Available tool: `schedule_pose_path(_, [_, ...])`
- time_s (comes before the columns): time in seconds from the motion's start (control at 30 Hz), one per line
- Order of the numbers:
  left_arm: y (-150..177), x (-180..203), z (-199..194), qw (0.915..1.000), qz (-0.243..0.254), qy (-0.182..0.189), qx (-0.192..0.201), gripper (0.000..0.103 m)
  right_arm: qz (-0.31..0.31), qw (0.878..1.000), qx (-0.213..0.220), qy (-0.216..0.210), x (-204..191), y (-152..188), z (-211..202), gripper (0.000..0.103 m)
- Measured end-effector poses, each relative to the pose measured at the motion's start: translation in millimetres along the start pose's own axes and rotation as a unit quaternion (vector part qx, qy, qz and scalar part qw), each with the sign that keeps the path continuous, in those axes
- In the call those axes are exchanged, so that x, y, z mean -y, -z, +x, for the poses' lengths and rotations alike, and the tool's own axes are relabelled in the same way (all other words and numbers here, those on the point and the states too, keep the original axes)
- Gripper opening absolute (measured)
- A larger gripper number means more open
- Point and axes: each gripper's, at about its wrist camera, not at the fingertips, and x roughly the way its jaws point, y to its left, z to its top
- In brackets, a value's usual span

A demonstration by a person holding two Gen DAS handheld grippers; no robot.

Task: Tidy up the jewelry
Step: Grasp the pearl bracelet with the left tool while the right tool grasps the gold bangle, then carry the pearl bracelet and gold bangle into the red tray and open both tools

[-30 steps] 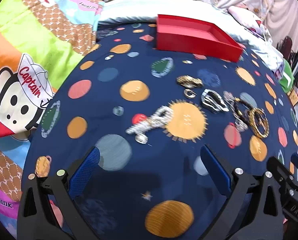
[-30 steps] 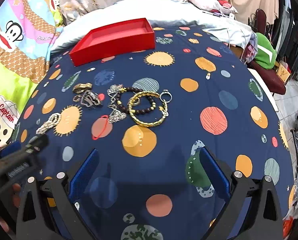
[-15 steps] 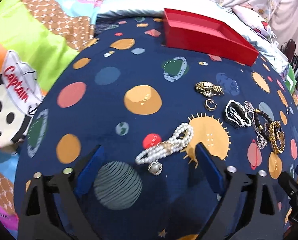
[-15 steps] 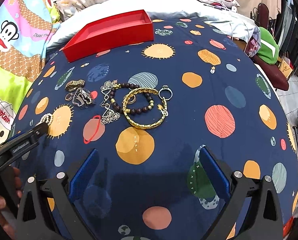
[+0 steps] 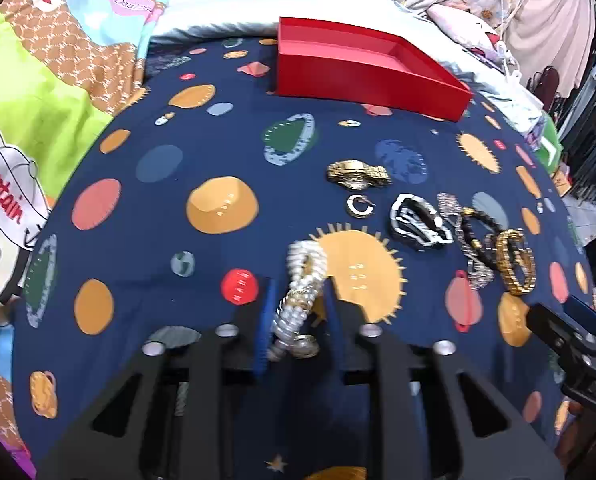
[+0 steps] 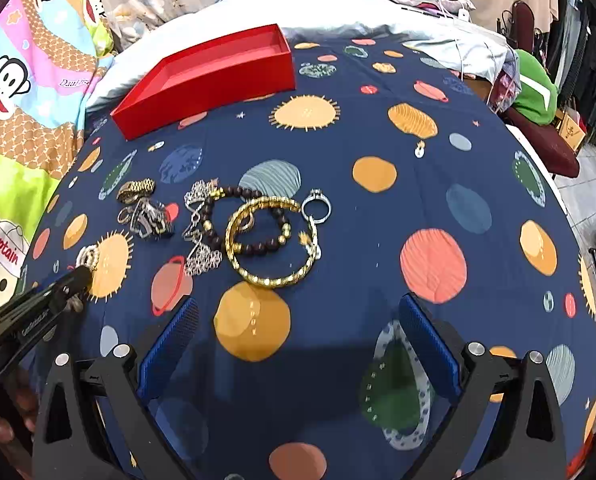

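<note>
My left gripper (image 5: 298,300) is shut on a pearl bracelet (image 5: 304,280) lying on the navy planet-print cloth (image 5: 217,160); its far loop sticks out past the fingers. A red tray (image 5: 358,68) stands at the far side, also in the right wrist view (image 6: 205,80). A gold watch (image 5: 358,174), a small hoop (image 5: 360,206), a black-and-white clip (image 5: 416,220), a dark bead bracelet (image 6: 249,224), a gold bangle (image 6: 271,240), a silver chain (image 6: 199,232) and a ring (image 6: 318,206) lie grouped. My right gripper (image 6: 293,344) is open, empty, in front of the bangle.
A cartoon monkey blanket (image 5: 37,100) lies left of the cloth and pale bedding (image 6: 338,4) behind the tray. A green item (image 6: 534,88) and a dark red chair (image 6: 546,148) stand off the right edge.
My left gripper moved forward over the pearl bracelet and closed on it. The right gripper stayed open and shifted only slightly.
</note>
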Motion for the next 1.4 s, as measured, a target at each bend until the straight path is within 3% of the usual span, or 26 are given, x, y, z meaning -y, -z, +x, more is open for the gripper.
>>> schedule_pose_path(0.1, [0,4,-3,1.0000,-0.001,0.005,0.001,0.013,-0.008,1.000,0.005,0.002,-2,-5,4,0.097])
schedule_pose_path(0.4, [-7,14,-26,0.9995,0.005,0.014,0.029,0.013,-0.012,1.000,-0.002,-0.007,-6,-14,22,0.072])
schedule_pose_path(0.57, [-9,16,-28,0.9994,0.004,0.019,0.028,0.013,-0.025,1.000,0.002,0.001,-11,-16,27,0.068])
schedule_pose_path(0.7, [-7,16,-28,0.9995,0.002,0.017,0.025,0.013,-0.030,1.000,0.005,0.002,-12,-18,27,0.052])
schedule_pose_path(1.03, [-6,14,-26,0.9996,0.002,0.015,0.022,0.013,-0.022,1.000,0.009,-0.014,-9,-18,19,0.052])
schedule_pose_path(1.4, [-14,11,-40,0.9989,-0.006,0.023,0.040,0.013,-0.026,0.998,0.043,-0.047,-12,-29,-22,0.052])
